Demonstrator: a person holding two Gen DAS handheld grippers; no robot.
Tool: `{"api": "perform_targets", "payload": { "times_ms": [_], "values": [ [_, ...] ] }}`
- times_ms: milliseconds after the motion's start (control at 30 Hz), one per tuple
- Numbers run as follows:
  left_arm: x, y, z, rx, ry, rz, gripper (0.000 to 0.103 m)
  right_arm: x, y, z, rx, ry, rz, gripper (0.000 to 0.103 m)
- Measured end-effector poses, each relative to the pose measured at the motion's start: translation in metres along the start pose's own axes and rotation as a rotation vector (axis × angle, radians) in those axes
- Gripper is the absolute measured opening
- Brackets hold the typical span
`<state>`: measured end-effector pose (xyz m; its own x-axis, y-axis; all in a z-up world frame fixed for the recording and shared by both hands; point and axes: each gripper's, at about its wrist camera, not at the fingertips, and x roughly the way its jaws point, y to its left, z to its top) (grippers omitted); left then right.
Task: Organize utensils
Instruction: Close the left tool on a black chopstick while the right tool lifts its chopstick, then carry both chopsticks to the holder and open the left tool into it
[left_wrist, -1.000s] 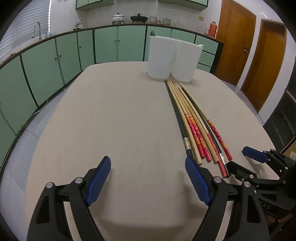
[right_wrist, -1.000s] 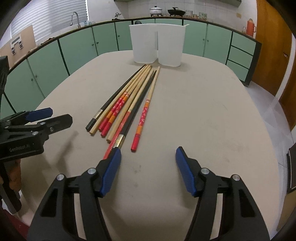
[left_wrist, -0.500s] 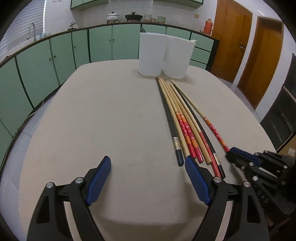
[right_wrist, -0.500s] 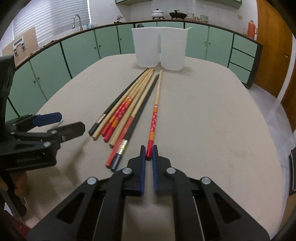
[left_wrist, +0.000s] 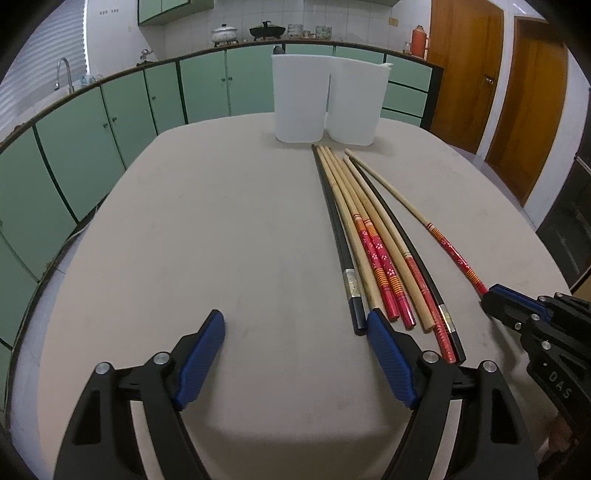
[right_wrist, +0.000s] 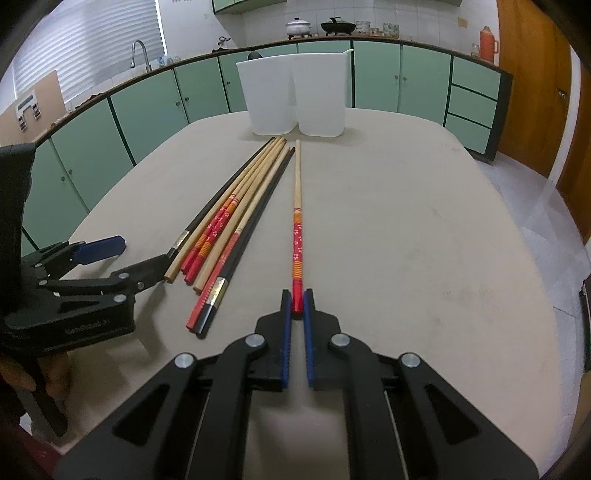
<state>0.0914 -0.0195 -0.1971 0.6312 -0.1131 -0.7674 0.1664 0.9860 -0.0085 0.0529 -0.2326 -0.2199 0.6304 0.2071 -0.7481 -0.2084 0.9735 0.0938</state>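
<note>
A single red-ended chopstick (right_wrist: 297, 229) lay on the beige worktop (right_wrist: 406, 229), set slightly apart to the right of a bundle of chopsticks (right_wrist: 229, 218), its pale tip pointing toward two white plastic containers (right_wrist: 295, 94) standing side by side at the far end. The right hand-held gripper (right_wrist: 297, 308) was clenched on the red butt end of that lone stick, blue pads pressing it from both sides. The bundle, a mix of black, plain wooden and red-patterned sticks, fanned out along the worktop with its near ends uneven. The left hand-held gripper (left_wrist: 295, 332) hovered at the bundle's near end, its jaws wide and closing slightly with nothing between them, its right finger (left_wrist: 388, 358) just beside the black stick's end. Green cabinets (left_wrist: 110, 122) lined the kitchen behind.
</note>
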Motion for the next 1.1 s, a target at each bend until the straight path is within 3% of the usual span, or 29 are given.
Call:
{"api": "perform_targets", "payload": {
  "times_ms": [300, 567, 800, 1100],
  "values": [
    [-0.002, -0.001, 0.002, -0.031, -0.017, -0.008, 0.054, 0.002, -0.001, 0.0, 0.023, -0.009, 0.017, 0.008],
    [0.001, -0.008, 0.005, -0.034, -0.034, -0.045, 0.006, 0.003, -0.002, -0.001, 0.026, -0.019, 0.017, 0.005],
    [-0.015, -0.001, 0.012, -0.041, -0.058, -0.074, 0.006, -0.01, -0.008, 0.008, 0.029, -0.043, 0.025, 0.005],
    [-0.078, 0.011, 0.055, -0.042, -0.237, -0.081, 0.006, -0.051, -0.015, 0.045, 0.008, -0.153, 0.029, 0.005]
  ]
}}
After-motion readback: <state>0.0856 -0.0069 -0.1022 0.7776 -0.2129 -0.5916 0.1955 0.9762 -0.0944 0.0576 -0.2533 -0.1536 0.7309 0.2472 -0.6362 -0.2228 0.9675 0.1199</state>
